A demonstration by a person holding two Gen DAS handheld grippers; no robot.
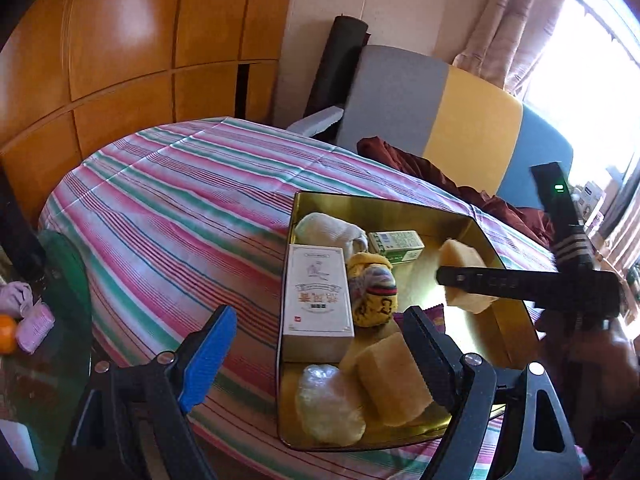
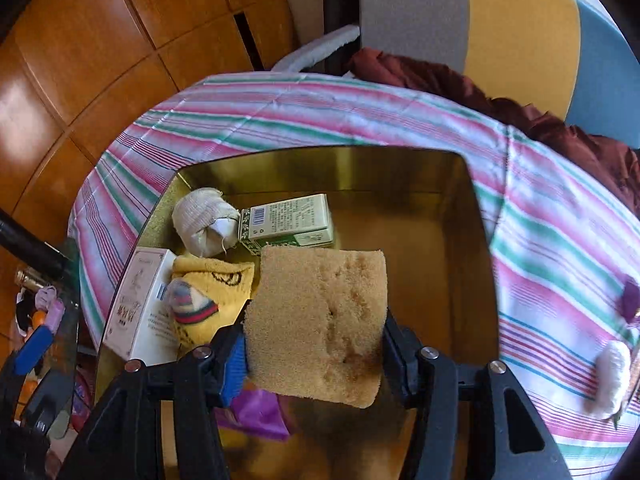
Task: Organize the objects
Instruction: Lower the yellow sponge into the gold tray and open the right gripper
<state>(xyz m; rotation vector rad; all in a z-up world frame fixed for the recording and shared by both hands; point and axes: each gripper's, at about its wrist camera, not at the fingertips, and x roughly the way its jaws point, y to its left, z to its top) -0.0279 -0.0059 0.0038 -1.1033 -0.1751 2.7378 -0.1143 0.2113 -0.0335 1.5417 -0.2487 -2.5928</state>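
A gold tin box (image 1: 384,204) (image 2: 476,240) sits on the striped tablecloth (image 1: 180,200). In it lie a white carton (image 1: 316,296), a green carton (image 1: 396,244), a yellow sock (image 1: 372,296), a white cloth roll (image 1: 328,228), a tan sponge (image 1: 392,380) and a clear plastic wad (image 1: 328,404). My right gripper (image 2: 316,348) is shut on a second tan sponge (image 2: 320,320) and holds it above the tin's middle; it also shows in the left wrist view (image 1: 460,280). My left gripper (image 1: 320,356) is open and empty over the tin's near left edge.
A white roll (image 2: 612,376) and a purple scrap (image 2: 632,296) lie on the cloth right of the tin. A purple wrapper (image 2: 256,412) lies under my right gripper. A dark red cloth (image 1: 440,172) and a chair (image 1: 440,120) stand behind the table. A side table with clutter (image 1: 24,328) is at left.
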